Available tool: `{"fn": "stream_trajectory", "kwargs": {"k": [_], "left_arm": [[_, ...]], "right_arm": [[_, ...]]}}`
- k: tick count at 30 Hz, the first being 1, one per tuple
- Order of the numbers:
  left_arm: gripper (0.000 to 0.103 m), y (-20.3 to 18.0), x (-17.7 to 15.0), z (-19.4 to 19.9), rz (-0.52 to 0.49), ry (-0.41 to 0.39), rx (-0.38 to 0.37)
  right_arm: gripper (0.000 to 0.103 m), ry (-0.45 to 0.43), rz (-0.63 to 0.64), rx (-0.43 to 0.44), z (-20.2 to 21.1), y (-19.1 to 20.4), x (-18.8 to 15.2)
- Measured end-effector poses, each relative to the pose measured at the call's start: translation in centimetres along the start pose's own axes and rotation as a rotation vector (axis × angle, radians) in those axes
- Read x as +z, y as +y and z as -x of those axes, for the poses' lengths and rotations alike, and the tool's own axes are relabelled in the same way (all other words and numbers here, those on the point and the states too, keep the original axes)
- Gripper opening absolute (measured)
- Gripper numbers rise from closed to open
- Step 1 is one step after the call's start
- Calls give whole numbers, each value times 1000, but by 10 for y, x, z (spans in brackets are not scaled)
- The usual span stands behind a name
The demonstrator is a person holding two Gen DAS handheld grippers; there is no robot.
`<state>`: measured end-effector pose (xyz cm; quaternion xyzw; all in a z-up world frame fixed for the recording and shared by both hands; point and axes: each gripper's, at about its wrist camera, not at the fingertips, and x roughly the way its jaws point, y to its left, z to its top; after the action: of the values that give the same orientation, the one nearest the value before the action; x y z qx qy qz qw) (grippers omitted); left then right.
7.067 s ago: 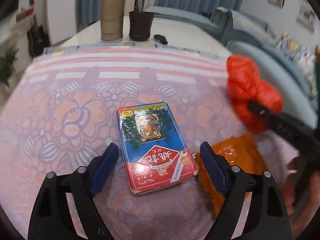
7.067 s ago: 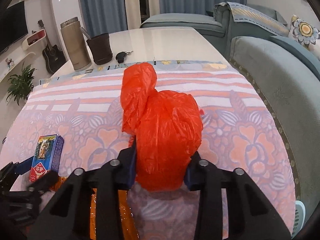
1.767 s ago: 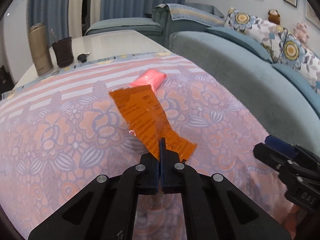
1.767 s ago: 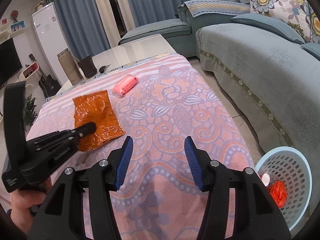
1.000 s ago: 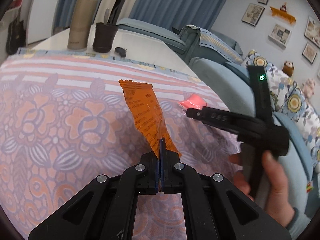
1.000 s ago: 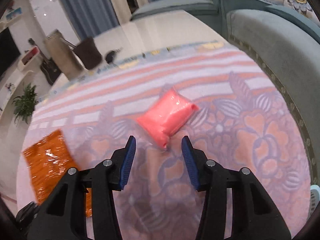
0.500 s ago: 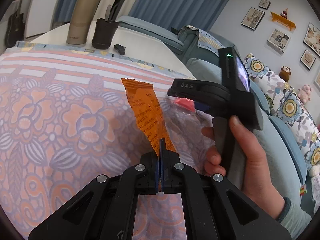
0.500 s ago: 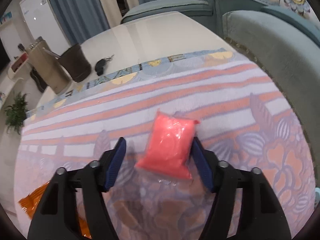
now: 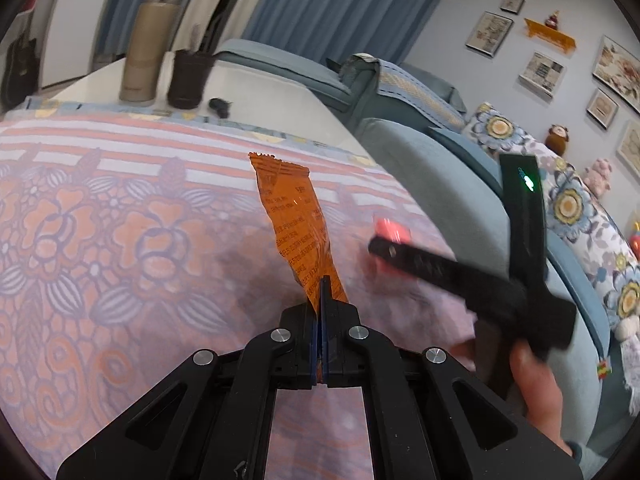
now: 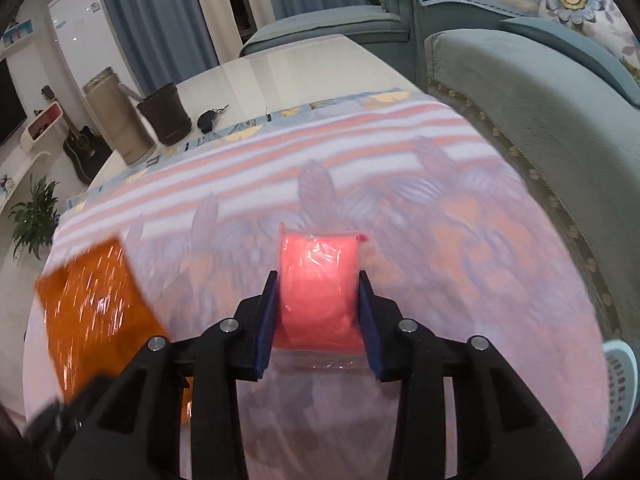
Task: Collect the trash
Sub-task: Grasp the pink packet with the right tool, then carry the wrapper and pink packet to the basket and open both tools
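My left gripper (image 9: 322, 292) is shut on the lower end of an orange snack wrapper (image 9: 294, 216) and holds it up above the flowered tablecloth (image 9: 100, 240). The wrapper also shows in the right wrist view (image 10: 92, 304), blurred, at the left. My right gripper (image 10: 318, 300) is shut on a pink plastic-wrapped packet (image 10: 318, 280), which sits between its blue pads just above the cloth. In the left wrist view the right gripper (image 9: 384, 246) is at the right with the pink packet (image 9: 390, 230) at its tip.
A tan thermos (image 9: 146, 48), a dark cup (image 9: 188, 78) and a car key (image 9: 220, 106) stand on the white table at the far end. A blue-grey sofa (image 10: 540, 92) runs along the right. A light blue basket's rim (image 10: 620, 376) shows at lower right.
My right gripper has closed around the pink packet, which lay between its open fingers half a second ago. My left gripper still holds the orange wrapper up.
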<state>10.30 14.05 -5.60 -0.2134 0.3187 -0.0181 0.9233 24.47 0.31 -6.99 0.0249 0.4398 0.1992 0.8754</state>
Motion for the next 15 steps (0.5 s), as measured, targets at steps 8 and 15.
{"fn": "stream_trajectory", "kwargs": {"k": [8, 15], "left_arm": [[0, -83, -22, 26, -153, 27, -67], [0, -186, -31, 45, -305, 13, -171]], "right_arm": [[34, -100, 18, -53, 107, -42, -52], [34, -216, -58, -159, 205, -111, -88]]}}
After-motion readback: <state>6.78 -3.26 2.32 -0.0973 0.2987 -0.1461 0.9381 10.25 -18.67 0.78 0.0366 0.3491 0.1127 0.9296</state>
